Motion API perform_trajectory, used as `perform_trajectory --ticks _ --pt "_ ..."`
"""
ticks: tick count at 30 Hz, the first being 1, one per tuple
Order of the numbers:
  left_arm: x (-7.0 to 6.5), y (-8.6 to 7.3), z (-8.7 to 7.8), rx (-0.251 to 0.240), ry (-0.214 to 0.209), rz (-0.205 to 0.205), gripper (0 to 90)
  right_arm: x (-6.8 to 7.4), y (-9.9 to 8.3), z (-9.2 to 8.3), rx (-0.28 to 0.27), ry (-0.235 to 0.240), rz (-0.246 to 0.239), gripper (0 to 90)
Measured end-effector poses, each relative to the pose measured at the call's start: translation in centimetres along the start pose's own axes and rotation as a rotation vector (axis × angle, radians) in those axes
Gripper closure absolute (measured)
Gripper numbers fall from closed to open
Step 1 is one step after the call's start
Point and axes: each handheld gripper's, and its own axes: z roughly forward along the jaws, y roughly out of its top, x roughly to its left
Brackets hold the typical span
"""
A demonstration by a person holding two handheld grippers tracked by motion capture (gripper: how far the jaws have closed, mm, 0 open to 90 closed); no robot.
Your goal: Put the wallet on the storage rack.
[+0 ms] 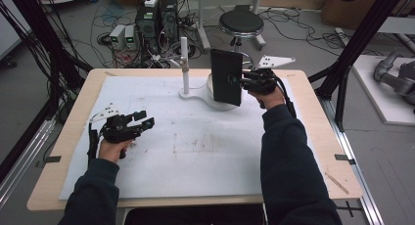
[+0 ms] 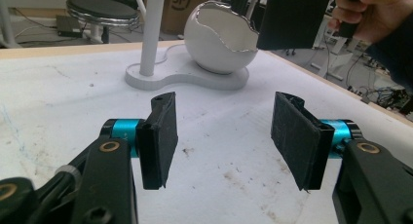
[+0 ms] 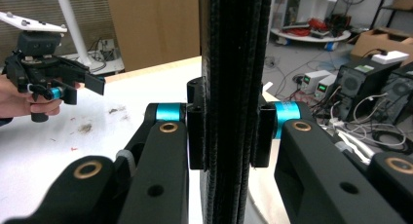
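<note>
right gripper [image 1: 241, 81] was clamped on the black notebook [image 1: 226, 77], held upright just above the white bowl [image 2: 221, 39]. left gripper [image 1: 143, 121] sat w/ jaws apart, empty, well short of the bowl over the surface [image 1: 205, 151]. risk: notebook's edge-on grip could slip & knock the bowl.

Glossy white bowl [image 2: 221, 41], matt black panel [image 1: 226, 77]

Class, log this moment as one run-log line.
left gripper: open, above mat | right gripper: shut on black pad, upright | bowl: on white stand
</note>
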Motion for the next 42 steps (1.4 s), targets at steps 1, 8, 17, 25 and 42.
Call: perform_trajectory --ticks 1,8,17,25,42 --pt "0.0 -0.1 0.0 0.001 0.003 -0.002 42.7 -0.3 0.2 0.2 -0.006 -0.001 -0.007 75.4" --pt "0.1 -0.6 -0.2 0.013 0.021 -0.01 43.3 -2.8 1.2 1.7 -0.023 -0.013 -0.049 75.6" --pt "0.6 -1.0 -0.8 0.0 0.037 -0.046 44.0 -5.2 -0.2 4.2 0.013 -0.039 -0.101 75.6" --pt "0.8 -1.2 -0.9 -0.003 0.032 -0.066 44.2 -5.1 -0.8 5.3 0.052 -0.07 -0.172 75.4" --pt "0.9 -1.2 -0.9 -0.025 0.023 -0.088 45.2 -4.8 -0.9 5.7 0.051 -0.126 -0.243 75.5"
